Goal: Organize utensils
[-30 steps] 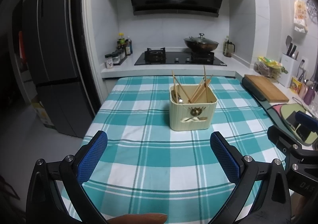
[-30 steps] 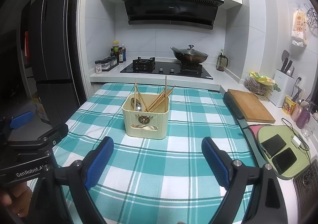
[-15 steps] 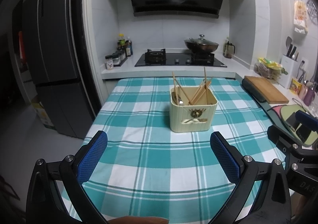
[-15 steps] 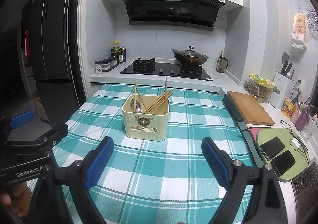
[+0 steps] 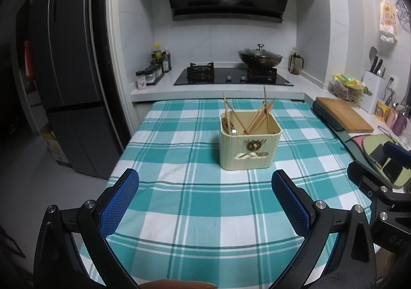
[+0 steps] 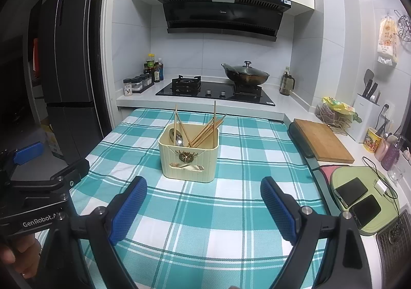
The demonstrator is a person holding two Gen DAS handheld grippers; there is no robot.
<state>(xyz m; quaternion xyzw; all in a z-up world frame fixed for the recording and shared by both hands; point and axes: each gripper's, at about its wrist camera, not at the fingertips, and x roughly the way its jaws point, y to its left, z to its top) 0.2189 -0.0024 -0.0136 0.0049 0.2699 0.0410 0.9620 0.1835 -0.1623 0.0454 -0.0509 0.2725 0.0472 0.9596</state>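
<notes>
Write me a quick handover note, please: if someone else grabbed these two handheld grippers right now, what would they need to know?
Left gripper: open, empty, above the checked tablecloth.
Right gripper: open, empty, also short of the holder.
The cream utensil holder stands mid-table, upright. Wooden chopsticks lean inside it with a metal spoon.
Done: nothing that shows; no utensil gripped.
Left: reach the holder and sort its contents, probably chopsticks from spoon.

Teal and white checked tablecloth point(image 6: 205, 224) on the near table, black gas hob point(image 6: 215, 92) far behind it, lidded wok point(image 6: 245, 74) on its right burner, wooden chopping board point(image 6: 322, 141) at right, two phones point(image 6: 358, 198) near right, dark fridge point(image 5: 66, 70) at left.
</notes>
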